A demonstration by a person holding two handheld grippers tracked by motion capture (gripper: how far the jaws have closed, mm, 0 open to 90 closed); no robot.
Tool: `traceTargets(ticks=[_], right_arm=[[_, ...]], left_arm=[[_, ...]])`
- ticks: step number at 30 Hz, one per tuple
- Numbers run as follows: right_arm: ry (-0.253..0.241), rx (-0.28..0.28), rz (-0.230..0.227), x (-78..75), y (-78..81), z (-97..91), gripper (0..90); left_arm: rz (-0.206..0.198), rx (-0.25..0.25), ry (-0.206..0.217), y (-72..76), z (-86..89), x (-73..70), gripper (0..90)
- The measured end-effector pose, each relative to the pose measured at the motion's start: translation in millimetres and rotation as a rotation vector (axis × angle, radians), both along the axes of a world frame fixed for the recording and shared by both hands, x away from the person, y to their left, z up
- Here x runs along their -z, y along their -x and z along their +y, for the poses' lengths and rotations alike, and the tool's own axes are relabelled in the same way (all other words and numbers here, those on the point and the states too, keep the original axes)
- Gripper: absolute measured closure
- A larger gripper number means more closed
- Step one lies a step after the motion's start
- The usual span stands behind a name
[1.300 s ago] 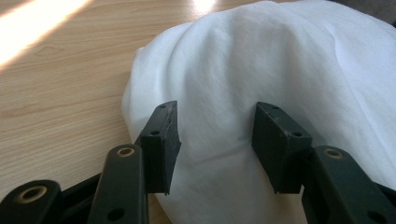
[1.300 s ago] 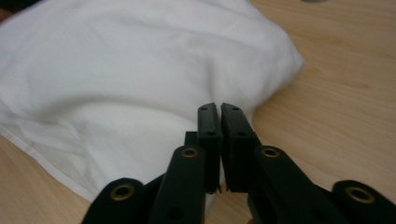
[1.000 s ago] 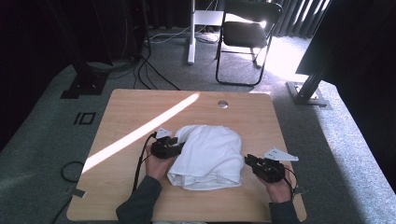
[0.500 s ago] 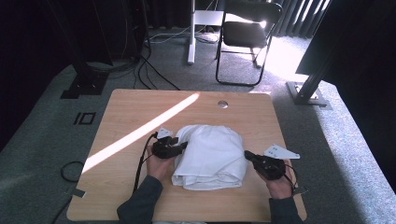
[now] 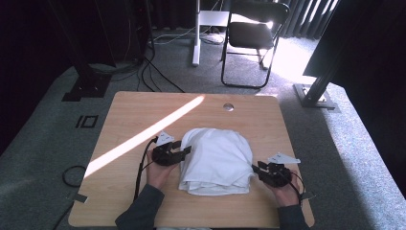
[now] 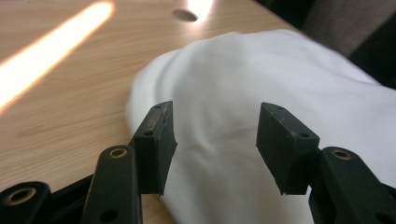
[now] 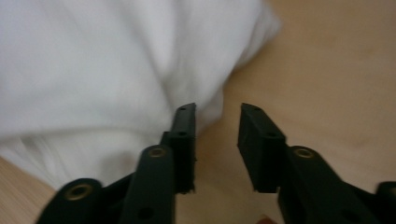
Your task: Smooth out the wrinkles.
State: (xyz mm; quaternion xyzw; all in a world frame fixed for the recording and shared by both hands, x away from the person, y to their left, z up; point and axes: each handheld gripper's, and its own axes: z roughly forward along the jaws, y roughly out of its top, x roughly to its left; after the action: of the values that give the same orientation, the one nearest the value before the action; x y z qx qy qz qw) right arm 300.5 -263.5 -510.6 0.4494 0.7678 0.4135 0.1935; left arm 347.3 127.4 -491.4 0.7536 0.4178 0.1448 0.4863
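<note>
Folded white cloth (image 5: 216,160) looks soft, light and floppy; its layered edges seem best for gripping. Left gripper (image 6: 212,140) gapes empty over it. Right gripper (image 7: 217,140), jaws just opening, holds nothing.

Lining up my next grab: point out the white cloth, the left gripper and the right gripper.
white cloth (image 5: 218,155), high view, middle of top fold.
left gripper (image 5: 186,146), high view, between its fingertips.
right gripper (image 5: 256,168), high view, between its fingertips.

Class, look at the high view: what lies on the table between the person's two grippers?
A folded white cloth lies between the left gripper and the right gripper in the high view. Each gripper sits at one side edge of it, on the wooden table.
</note>
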Motion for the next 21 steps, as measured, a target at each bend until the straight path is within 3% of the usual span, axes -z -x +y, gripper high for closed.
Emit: traceTargets(ticks=[2,4,5,8,9,11,12,14,16,18,21], right_arm=[[-0.035,-0.045,-0.081,-14.5,4.0,7.9,52.7],[-0.005,-0.111,-0.085,-17.7,3.7,22.5,50.6],[0.02,-0.139,-0.067,-14.0,1.6,29.5,50.9],[0.129,-0.17,0.06,12.5,-7.3,45.6,49.7],[0.15,-0.181,0.099,22.4,-9.5,48.4,49.9],[0.161,-0.17,0.129,36.1,-12.6,51.9,50.1],[0.135,-0.167,0.13,37.5,-13.9,51.6,50.0],[0.139,-0.171,0.121,37.1,-16.7,52.4,49.8],[0.128,-0.172,0.119,38.6,-21.4,54.4,49.7],[0.098,-0.164,0.12,40.3,-29.7,60.4,49.6],[0.095,-0.158,0.111,40.7,-41.9,73.0,49.3]], left_arm=[[-0.002,0.031,0.004,13.1,-4.9,-2.1,47.3],[-0.009,0.061,-0.03,27.4,-12.4,1.0,47.2],[-0.002,0.073,-0.04,33.7,-15.8,4.7,47.2],[0.036,0.098,-0.092,50.8,-26.0,22.7,47.3],[0.055,0.108,-0.12,54.8,-29.5,30.6,47.3],[0.068,0.103,-0.175,61.6,-34.1,45.7,45.0],[0.08,0.101,-0.182,62.4,-33.5,51.2,43.8],[0.1,0.095,-0.172,61.2,-29.8,56.3,43.7],[0.098,0.074,-0.198,57.6,-26.4,59.1,44.2],[0.1,0.036,-0.212,49.5,-20.7,62.2,45.6],[0.108,-0.003,-0.207,37.7,-10.7,62.8,49.0]])
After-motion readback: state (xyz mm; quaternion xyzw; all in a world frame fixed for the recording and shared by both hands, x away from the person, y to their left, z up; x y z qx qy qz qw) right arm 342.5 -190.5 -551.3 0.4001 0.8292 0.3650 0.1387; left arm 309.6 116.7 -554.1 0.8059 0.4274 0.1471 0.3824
